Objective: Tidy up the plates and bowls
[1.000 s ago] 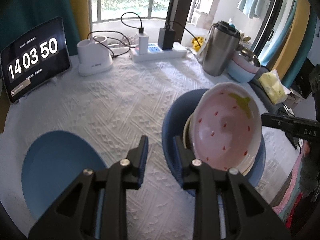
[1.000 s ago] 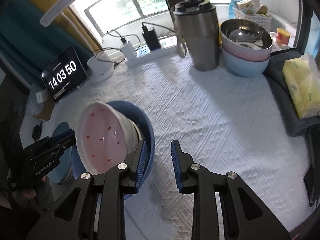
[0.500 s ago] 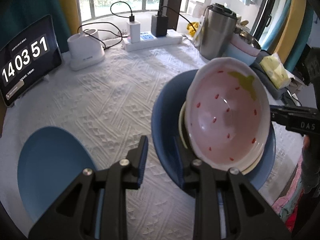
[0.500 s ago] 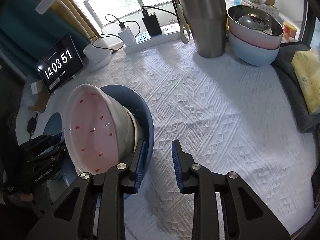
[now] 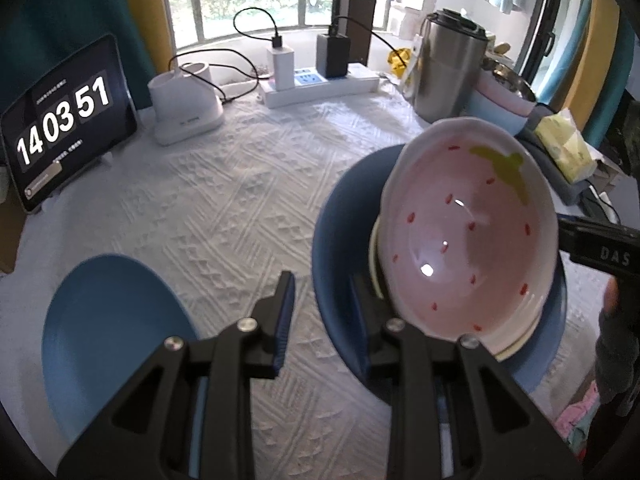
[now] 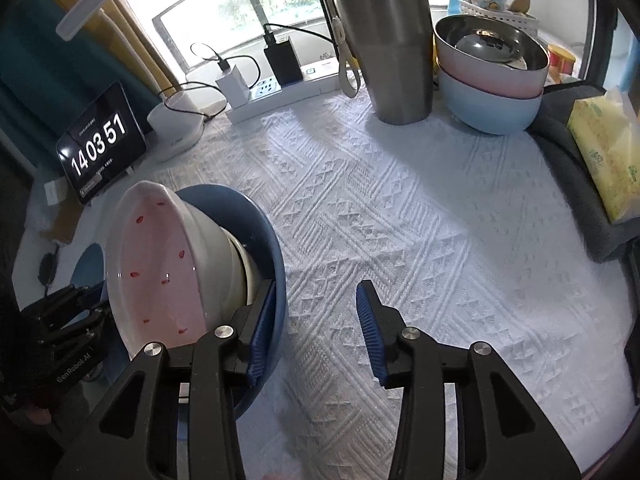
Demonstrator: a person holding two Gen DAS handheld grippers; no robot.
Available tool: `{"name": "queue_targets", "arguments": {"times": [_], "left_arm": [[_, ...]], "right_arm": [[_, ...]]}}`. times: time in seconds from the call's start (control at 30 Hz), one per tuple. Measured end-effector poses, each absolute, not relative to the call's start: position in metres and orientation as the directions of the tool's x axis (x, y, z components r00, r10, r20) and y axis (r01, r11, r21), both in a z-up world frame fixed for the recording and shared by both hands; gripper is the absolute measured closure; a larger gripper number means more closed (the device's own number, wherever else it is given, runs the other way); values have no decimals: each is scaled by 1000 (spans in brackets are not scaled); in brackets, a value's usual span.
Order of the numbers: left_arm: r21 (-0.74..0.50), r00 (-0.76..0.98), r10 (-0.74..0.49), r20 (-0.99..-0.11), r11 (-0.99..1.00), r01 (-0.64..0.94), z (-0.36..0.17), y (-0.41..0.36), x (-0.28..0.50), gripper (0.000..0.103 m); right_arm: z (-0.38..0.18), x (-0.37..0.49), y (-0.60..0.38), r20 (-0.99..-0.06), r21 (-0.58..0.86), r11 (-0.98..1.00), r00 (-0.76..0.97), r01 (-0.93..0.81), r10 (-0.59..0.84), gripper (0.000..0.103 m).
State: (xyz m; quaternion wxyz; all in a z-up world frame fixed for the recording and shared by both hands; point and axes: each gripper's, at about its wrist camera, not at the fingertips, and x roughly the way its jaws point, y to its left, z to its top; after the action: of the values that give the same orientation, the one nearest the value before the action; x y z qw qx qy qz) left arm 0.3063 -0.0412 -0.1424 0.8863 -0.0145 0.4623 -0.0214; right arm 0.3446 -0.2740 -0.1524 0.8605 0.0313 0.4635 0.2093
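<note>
My left gripper [image 5: 320, 312] has its jaws parted, with the rim of the big blue plate [image 5: 340, 232] between them; I cannot tell whether the pads touch it. My right gripper [image 6: 316, 332] is also parted, its left finger [image 6: 260, 340] against the same plate's opposite edge and its right finger over the white tablecloth [image 6: 400, 220]. The plate is raised and tilted, carrying a cream dish [image 5: 374, 260] and the pink strawberry bowl [image 5: 468, 240] stacked inside it. A second blue plate [image 5: 116, 336] lies flat on the cloth near my left side. Behind stand a steel tumbler [image 6: 384, 44], 3 nested bowls [image 6: 492, 76] and a tablet clock [image 5: 64, 120].
</note>
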Motion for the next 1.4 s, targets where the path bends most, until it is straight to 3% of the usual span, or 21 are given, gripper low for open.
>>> {"name": "queue_targets", "arguments": {"times": [0.4,0.67,0.8,0.97,1.4], "left_arm": [[-87,600,-45,-799,995,-41,-145,-37,306,74],[-108,683,-15,-730,990,-94,-148,-42,295,83],[-123,702,-16,-712,987,-103,-148,-45,293,94],[-122,710,-2,-704,986,-117,-147,-48,291,94],[-111,726,5,-688,987,-112,-146,-52,285,95]], "right_arm": [[-157,339,-279,-725,286,892,531,-349,440,60],[-159,335,-281,-684,309,887,568,-344,458,60],[-158,330,-279,-663,307,883,586,-356,466,70],[-155,322,-271,-633,298,880,613,-371,473,94],[-158,315,-277,-597,342,876,641,-340,482,95]]}}
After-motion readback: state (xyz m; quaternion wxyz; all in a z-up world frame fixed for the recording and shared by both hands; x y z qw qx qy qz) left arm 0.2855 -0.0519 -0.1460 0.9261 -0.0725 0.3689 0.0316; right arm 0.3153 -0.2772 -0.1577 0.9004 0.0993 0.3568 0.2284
